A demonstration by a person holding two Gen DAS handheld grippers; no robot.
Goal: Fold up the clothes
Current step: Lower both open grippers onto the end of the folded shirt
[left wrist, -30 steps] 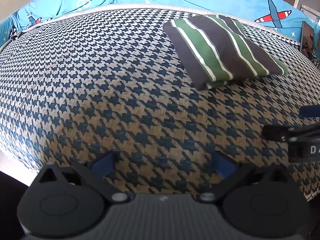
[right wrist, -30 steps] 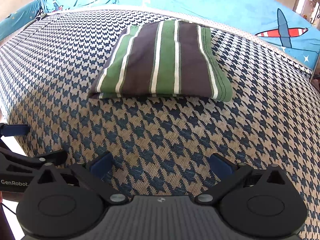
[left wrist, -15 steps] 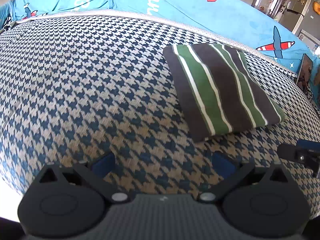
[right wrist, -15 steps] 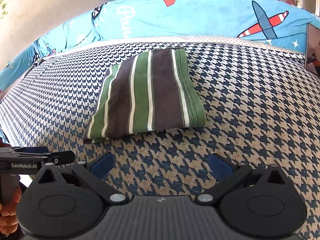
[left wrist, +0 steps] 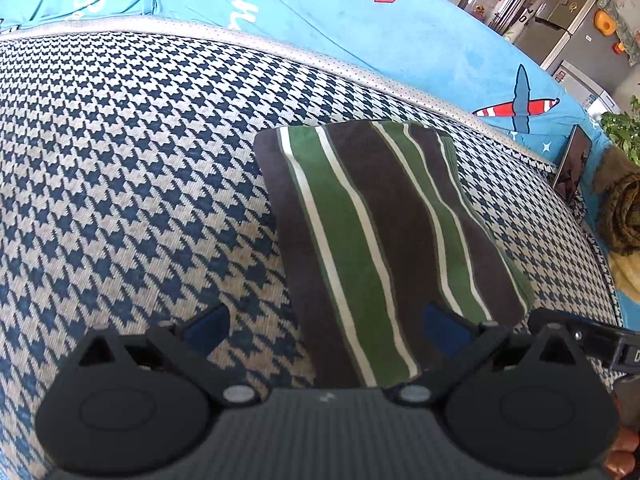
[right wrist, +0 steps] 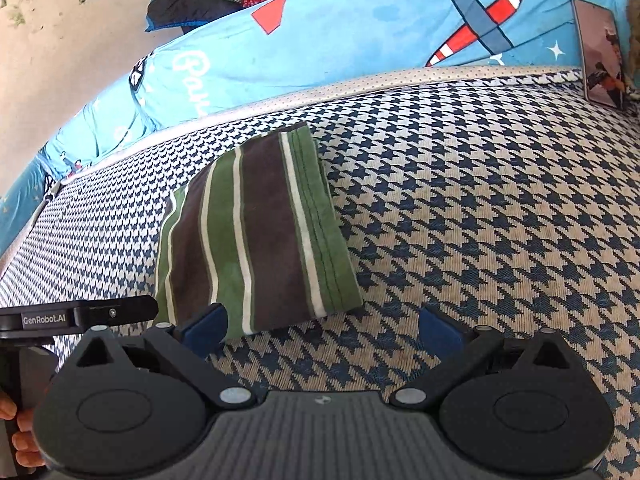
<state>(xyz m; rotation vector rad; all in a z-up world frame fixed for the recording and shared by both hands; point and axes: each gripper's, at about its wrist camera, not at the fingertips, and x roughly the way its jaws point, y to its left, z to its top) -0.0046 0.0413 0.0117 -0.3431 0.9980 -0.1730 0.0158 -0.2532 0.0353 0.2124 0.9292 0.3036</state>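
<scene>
Striped cloth (left wrist: 384,248) lies already folded in a flat rectangle on the checked sofa seat (left wrist: 120,168), your left gripper (left wrist: 324,328) and right gripper (right wrist: 322,326) both spread and empty near its front edge; it looks soft, light, floppy, so pinch an edge or corner through all layers.

Soft matt striped cloth (left wrist: 384,240), coarse woven houndstooth cover (left wrist: 120,184), seemingly matt plastic claw (left wrist: 324,332)

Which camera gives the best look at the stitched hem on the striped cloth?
The right wrist view: the folded striped cloth shows its green hemmed edge with stitch lines. The left wrist view shows the cloth larger, but that edge is foreshortened.
</scene>
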